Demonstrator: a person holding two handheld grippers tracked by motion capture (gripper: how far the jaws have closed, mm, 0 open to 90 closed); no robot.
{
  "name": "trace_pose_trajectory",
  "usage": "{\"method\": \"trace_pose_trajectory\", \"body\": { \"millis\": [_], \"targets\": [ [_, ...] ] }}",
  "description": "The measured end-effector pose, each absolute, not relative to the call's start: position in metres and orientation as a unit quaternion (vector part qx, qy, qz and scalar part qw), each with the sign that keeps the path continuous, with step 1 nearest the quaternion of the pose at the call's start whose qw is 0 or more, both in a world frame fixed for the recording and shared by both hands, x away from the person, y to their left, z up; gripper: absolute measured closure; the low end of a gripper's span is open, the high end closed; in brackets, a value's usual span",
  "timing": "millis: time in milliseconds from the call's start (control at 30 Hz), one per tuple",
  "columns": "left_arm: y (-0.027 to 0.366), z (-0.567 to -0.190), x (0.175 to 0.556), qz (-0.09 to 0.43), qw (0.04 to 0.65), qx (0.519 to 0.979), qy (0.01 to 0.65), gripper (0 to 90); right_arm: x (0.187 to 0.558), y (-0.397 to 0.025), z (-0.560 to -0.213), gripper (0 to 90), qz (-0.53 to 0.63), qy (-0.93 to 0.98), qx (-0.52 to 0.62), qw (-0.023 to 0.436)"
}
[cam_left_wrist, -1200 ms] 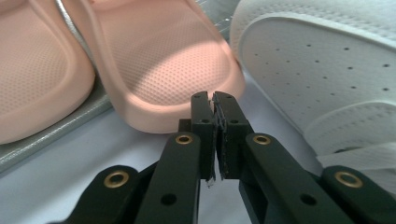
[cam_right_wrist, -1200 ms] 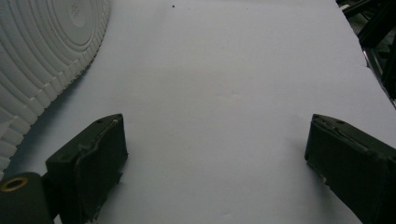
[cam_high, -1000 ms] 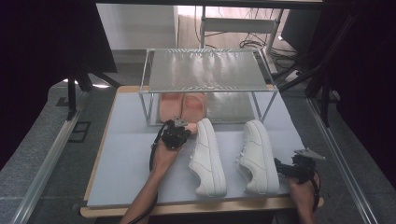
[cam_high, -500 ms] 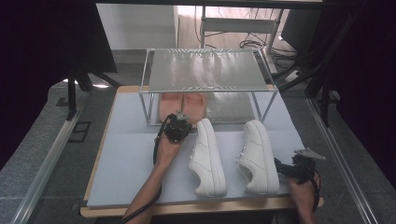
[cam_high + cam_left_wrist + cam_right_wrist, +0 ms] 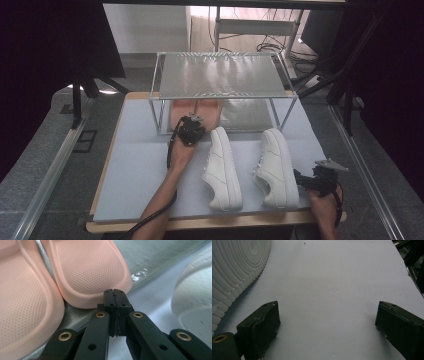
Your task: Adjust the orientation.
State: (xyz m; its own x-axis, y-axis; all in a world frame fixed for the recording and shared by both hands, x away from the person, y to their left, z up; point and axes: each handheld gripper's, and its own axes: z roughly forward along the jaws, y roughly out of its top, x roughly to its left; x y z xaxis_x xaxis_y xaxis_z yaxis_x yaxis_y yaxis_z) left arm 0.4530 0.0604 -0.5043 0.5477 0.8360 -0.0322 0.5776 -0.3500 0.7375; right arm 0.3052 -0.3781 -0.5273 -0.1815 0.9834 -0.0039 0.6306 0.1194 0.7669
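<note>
Apparently the work in hand is stowing footwear on the low wire-mesh metal shoe rack (image 5: 220, 75) at the far side of the pale grey table mat (image 5: 135, 165). The pair of salmon-pink perforated rubber slippers (image 5: 196, 111) already lies on the rack's lower shelf, left of centre. The left gripper (image 5: 191, 131) sits just at their near edge; in the left gripper view its jaws are pressed together on nothing, with their tips against the rim of the right-hand slipper (image 5: 92, 270), so I judge it is nudging that slipper home. The right gripper (image 5: 320, 179) rests at the near right corner, jaws spread wide over bare mat, just beside the right white leather sneaker (image 5: 276, 167). The left white leather sneaker (image 5: 222, 167) lies mid-table. Next would likely be gripping a sneaker and lifting it to the rack. No brand or writing is legible.
</note>
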Motion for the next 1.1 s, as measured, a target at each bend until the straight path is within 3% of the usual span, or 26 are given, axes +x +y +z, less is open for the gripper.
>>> {"method": "trace_pose_trajectory", "body": {
  "millis": [500, 1100],
  "targets": [
    [0.059, -0.507, 0.454, 0.178, 0.376, 0.791, 0.448, 86.4, 0.305, -0.378, -0.527, 5.9, 0.324, 0.697, 0.579, 0.272],
    [0.076, -0.491, 0.42, 0.187, 0.383, 0.791, 0.438, 57.0, 0.305, -0.378, -0.527, 5.9, 0.324, 0.697, 0.579, 0.272]
  ]
}}
